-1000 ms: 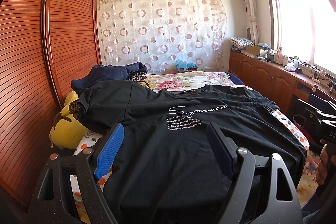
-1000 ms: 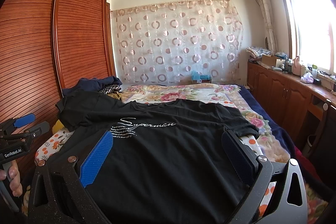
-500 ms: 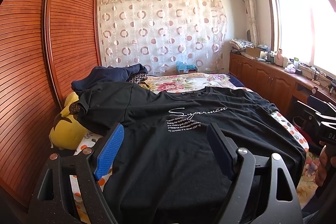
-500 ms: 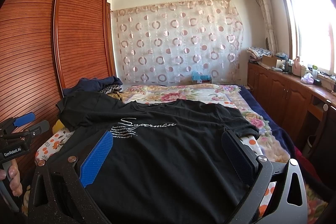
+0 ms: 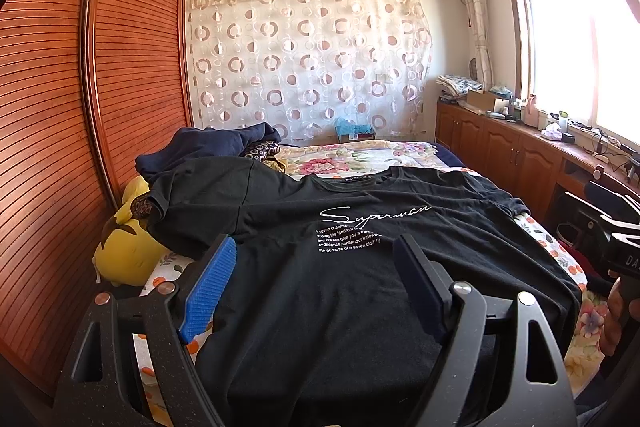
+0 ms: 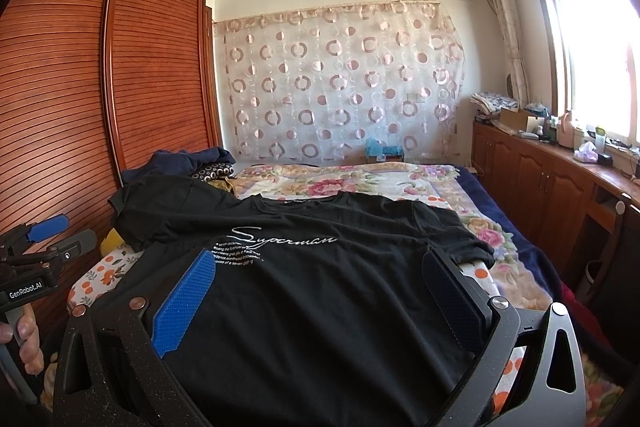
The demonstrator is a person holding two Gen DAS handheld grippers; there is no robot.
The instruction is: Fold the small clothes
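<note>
Both claws stand wide apart and grip nothing: the left claw [image 5: 312,283] hovers over the lower left part of the black T-shirt [image 5: 360,267], and the right claw [image 6: 320,291] hovers over its lower right part, each held by a hand at the handle, the left hand [image 6: 24,343] showing at the edge of the right wrist view. That shirt lies spread face up on the bed [image 5: 352,157], neck away from the cameras, hem nearest them, white lettering across the chest; its left sleeve drapes over a yellow plush toy [image 5: 128,247] beside the wardrobe [image 5: 80,107], while the other sleeve lies flat near the bed's right edge

No fold looks begun, so the step in hand seems to be the approach for a first grasp. Next, each claw likely needs to drop to the cloth and pinch an edge, probably a sleeve or side seam, taking only the shirt and not the floral bedding beneath, then carry it over toward the middle

No basket, box or drawer for clothes is in use; a dark blue garment [image 5: 208,147] lies heaped loose behind the shirt
</note>
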